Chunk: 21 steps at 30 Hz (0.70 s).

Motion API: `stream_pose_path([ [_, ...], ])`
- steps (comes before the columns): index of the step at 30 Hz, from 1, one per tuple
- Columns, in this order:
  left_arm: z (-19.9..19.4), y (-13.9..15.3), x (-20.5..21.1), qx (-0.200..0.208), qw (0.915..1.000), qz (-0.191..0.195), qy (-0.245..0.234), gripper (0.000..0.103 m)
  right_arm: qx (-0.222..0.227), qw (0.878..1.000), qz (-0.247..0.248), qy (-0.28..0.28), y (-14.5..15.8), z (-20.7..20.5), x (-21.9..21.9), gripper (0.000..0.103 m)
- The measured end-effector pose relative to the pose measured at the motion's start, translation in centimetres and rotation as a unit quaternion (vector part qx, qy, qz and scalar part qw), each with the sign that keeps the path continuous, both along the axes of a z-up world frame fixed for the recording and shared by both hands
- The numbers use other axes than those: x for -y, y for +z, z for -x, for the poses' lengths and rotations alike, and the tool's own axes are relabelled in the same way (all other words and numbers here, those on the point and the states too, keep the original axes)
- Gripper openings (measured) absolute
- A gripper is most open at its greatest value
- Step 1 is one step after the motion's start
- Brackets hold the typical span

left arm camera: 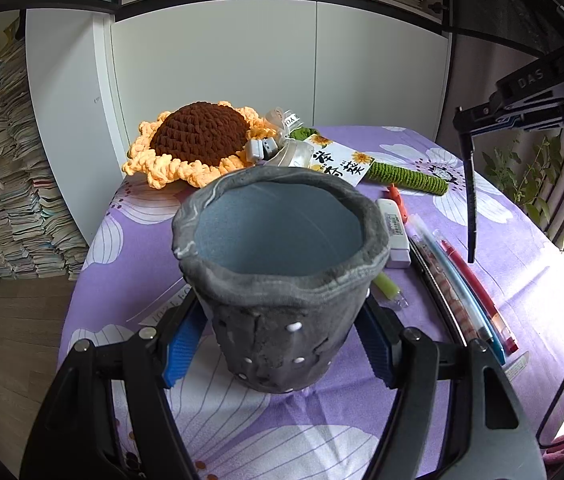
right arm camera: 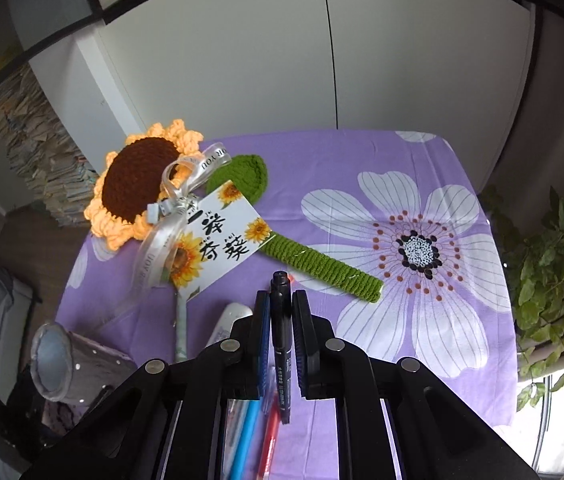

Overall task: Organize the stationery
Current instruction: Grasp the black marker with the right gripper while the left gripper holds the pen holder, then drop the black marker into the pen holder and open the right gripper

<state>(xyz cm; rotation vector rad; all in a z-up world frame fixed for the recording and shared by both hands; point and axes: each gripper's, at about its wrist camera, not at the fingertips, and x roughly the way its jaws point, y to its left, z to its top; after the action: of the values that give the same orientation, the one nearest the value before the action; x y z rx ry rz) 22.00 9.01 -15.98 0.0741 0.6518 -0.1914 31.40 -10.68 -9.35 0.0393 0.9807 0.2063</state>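
White cabinet doors stand behind a table draped in a purple cloth [left arm camera: 422,280] printed with large white flowers, and stacks of books pile up against the wall at the left.

In the left wrist view, we see the left gripper [left arm camera: 277,340] clamped on the lower body of a grey pen holder [left arm camera: 277,264], one blue pad on each side; the cup stands upright and empty, its blue lining showing. Just right of it lie a white correction tape [left arm camera: 394,232], a green highlighter [left arm camera: 388,286] partly hidden by the cup, and a row of pens: a patterned one, a blue pen [left arm camera: 458,280] and a red pen [left arm camera: 478,292]. A crocheted sunflower [left arm camera: 197,140] with a gift card lies behind. The right gripper [left arm camera: 470,200] hangs above the pens at the upper right.

In the right wrist view, we see the right gripper closed tight on a black marker [right arm camera: 281,340], held lengthwise between the pads, its tip raised off the cloth. The pen holder sits at the lower left.
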Motion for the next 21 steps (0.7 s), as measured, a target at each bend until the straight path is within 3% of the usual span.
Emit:
stream_pose_path([
  [8,0.0,-0.1,0.0,0.001,1.0000,0.000,-0.001,0.069,0.092,0.994,-0.022,0.052,6.2,5.5,-2.0,0.012],
  [14,-0.1,-0.1,-0.1,-0.002,1.0000,0.001,0.000,0.069,0.163,0.978,-0.040,0.127,10.1,8.9,-5.6,0.012],
  [21,-0.1,-0.1,-0.1,-0.002,1.0000,0.001,0.000,0.069,0.181,0.962,-0.064,0.192,11.4,9.7,-9.3,0.012],
])
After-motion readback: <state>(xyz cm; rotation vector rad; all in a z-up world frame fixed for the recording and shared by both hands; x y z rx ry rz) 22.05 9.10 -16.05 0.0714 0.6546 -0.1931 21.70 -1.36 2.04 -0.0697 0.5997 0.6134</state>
